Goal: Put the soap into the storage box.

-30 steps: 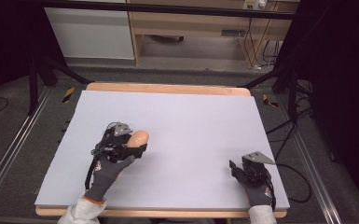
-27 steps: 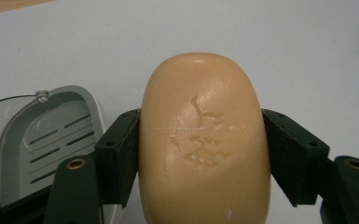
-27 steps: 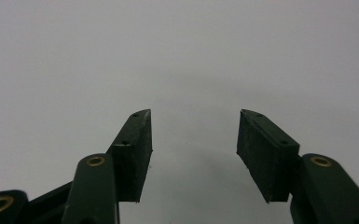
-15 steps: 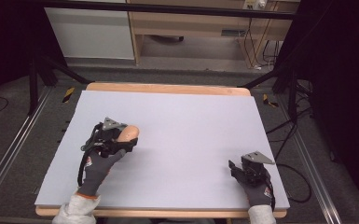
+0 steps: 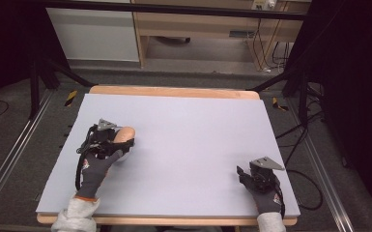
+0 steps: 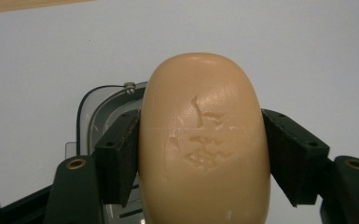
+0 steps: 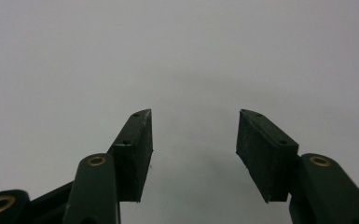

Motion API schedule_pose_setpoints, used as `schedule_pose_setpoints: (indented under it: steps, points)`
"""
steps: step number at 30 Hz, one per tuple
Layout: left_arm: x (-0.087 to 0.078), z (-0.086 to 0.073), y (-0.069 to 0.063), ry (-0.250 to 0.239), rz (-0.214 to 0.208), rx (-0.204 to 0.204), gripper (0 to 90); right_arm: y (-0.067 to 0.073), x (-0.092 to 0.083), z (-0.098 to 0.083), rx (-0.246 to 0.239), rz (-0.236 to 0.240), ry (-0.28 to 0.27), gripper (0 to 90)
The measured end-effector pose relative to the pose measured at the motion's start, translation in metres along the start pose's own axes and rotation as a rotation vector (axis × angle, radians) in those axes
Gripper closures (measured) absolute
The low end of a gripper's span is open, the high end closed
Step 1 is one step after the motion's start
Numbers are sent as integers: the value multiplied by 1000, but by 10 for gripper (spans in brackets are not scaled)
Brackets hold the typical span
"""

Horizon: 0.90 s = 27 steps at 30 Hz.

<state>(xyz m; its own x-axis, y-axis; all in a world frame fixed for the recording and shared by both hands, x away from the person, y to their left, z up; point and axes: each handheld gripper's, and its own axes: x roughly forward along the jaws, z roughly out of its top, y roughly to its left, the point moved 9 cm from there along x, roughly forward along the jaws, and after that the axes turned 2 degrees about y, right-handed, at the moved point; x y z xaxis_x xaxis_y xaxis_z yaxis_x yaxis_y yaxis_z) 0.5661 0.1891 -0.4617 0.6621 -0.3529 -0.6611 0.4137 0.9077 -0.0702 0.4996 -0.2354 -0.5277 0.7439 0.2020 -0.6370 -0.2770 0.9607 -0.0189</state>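
Desk [image 5: 183, 140]: pale grey-lilac top with a wooden rim showing at the far and near edges. Its middle, far half and right-hand centre lie bare.

Soap [image 6: 204, 140]: tan, rounded bar with shallow dents on its upper face. Held over the left part of the desk, well in from the left edge, the far edge farther still. In the high view it shows at [image 5: 123, 134], just ahead of the left hand [image 5: 96, 166].

Left gripper [image 6: 200, 149]: jaws pinch the soap, one pad [image 6: 121, 156] against each long side. The bar's rounded end juts past the jaw tips.

Tray [image 6: 100, 116]: a clear, round-cornered piece with a small screw, seen under and behind the soap in the left gripper view; whether the soap touches it cannot be told.

Right gripper [image 7: 193, 140]: jaws spread, nothing between them, bare desk ahead. In the high view it sits at [image 5: 251, 171], near the desk's near-right corner, close to both the near and right edges, well apart from the left gripper.

Floor [image 5: 29, 159]: dark, with rails and cables along both sides of the desk.
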Motion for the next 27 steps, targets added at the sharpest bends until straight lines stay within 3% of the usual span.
schedule_pose_setpoints:
  steps: [16,27]
  points:
    - [14,-7,22,18,46,-34,319,0,1,-1,-1,0,4,456]
    - [19,-13,26,34,59,-41,319,1,1,-1,2,3,5,456]
